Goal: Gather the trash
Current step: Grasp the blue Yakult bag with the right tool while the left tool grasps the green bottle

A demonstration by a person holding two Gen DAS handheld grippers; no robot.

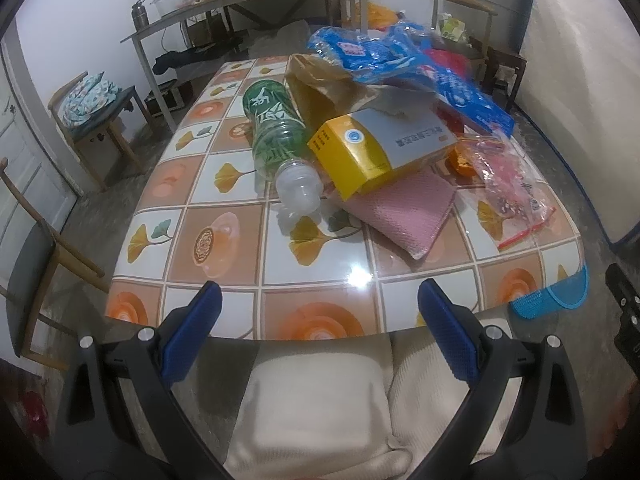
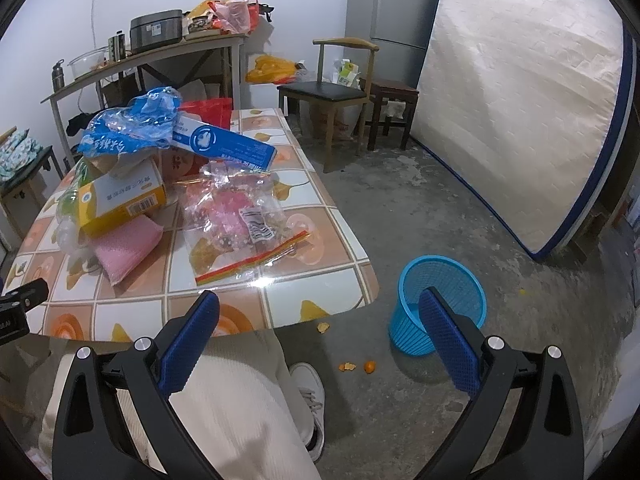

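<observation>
A pile of trash lies on the tiled table (image 1: 224, 280): a green plastic bottle (image 1: 276, 136) on its side, a yellow box (image 1: 376, 148), a pink pad (image 1: 404, 212), a brown paper bag (image 1: 320, 88), blue wrappers (image 1: 380, 52) and a clear zip bag (image 2: 240, 220). The yellow box (image 2: 120, 200) and pink pad (image 2: 124, 248) also show in the right wrist view. A blue basket (image 2: 440, 304) stands on the floor right of the table. My left gripper (image 1: 320, 320) is open and empty over the table's near edge. My right gripper (image 2: 320, 328) is open and empty, between table and basket.
The person's legs in white trousers (image 2: 224, 408) are below the grippers. Orange peel bits (image 2: 360, 366) lie on the floor. Chairs (image 2: 332, 92), a side table (image 1: 248, 4) with kitchenware, a fridge (image 2: 392, 12) and a leaning mattress (image 2: 520, 100) surround the table.
</observation>
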